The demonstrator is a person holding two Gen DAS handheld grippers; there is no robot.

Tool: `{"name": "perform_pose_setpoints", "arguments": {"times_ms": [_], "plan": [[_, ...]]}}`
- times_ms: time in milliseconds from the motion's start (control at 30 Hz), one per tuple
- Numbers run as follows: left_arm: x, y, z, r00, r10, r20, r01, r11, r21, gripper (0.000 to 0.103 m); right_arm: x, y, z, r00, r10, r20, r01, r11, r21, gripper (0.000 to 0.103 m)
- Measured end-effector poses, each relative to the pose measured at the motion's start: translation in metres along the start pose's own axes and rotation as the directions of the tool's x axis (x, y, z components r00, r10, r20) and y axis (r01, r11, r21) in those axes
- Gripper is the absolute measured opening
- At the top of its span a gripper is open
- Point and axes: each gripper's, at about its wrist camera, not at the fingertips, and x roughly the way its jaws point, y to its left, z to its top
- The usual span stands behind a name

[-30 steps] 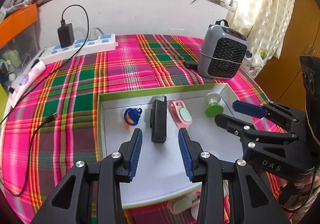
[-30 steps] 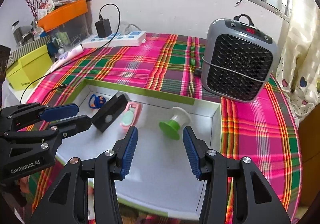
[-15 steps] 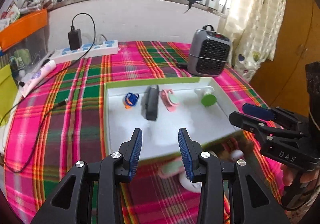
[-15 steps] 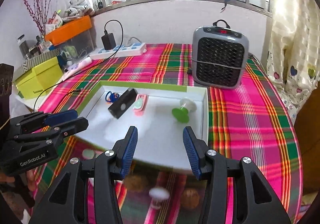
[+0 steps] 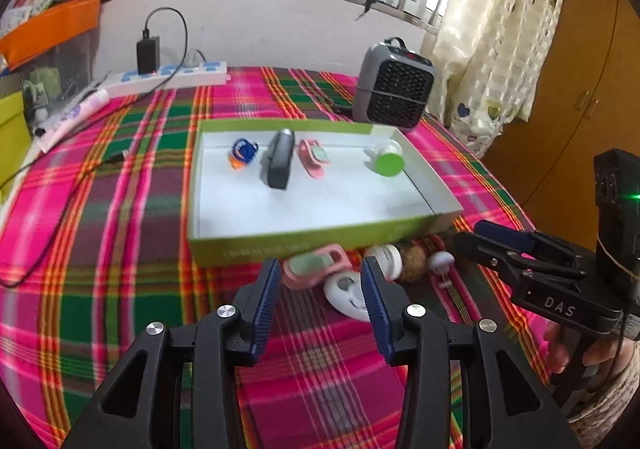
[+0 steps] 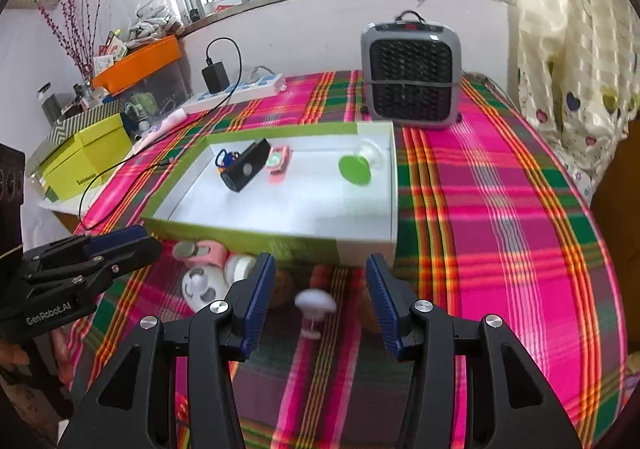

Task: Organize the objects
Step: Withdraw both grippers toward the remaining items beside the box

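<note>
Box wall [image 5: 304, 241] blocks beyond the clutter [image 5: 344, 289]; plaid cloth [image 5: 320, 369] nearside lies open.

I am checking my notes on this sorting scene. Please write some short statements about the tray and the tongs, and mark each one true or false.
1. The black rectangular object lies inside the tray. True.
2. The left tongs clamp the pink clip. False: they are open and empty.
3. The green-ended spool lies on the cloth outside the tray. False: it is in the tray.
4. A white mushroom-shaped piece lies on the cloth in front of the right tongs. True.
</note>
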Motion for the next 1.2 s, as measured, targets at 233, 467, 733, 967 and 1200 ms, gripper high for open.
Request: {"name": "perform_pose_setpoints", "arguments": {"times_ms": [233,467,733,967,1200], "plan": [[0.008,-0.007,-0.013,0.997,-0.058,-0.041,0.057,0.998,-0.018,0.041,-0.004,-0.006,-0.009,1.000,0.018,-0.003,-0.018,1.000,0.016,0.049],[0.009,-0.010,-0.020,0.996,-0.071,-0.049,0.070,0.997,-0.027,0.041,-0.009,-0.015,-0.019,1.000,0.016,-0.006,-0.015,0.999,0.034,0.054],[0.011,-0.013,-0.022,0.996,-0.078,-0.050,0.077,0.997,-0.025,0.041,-0.011,-0.028,-0.020,1.000,-0.026,-0.002,0.026,0.998,0.054,0.054],[0.014,-0.014,-0.024,0.996,-0.071,-0.062,0.069,0.997,-0.032,0.042,-0.002,-0.032,-0.018,0.998,-0.056,-0.029,0.057,0.998,0.034,0.054],[0.024,-0.016,-0.022,0.994,-0.069,-0.085,0.066,0.997,-0.032,0.045,0.008,-0.034,-0.017,0.996,-0.069,-0.061,0.070,0.997,0.013,0.054]]}}
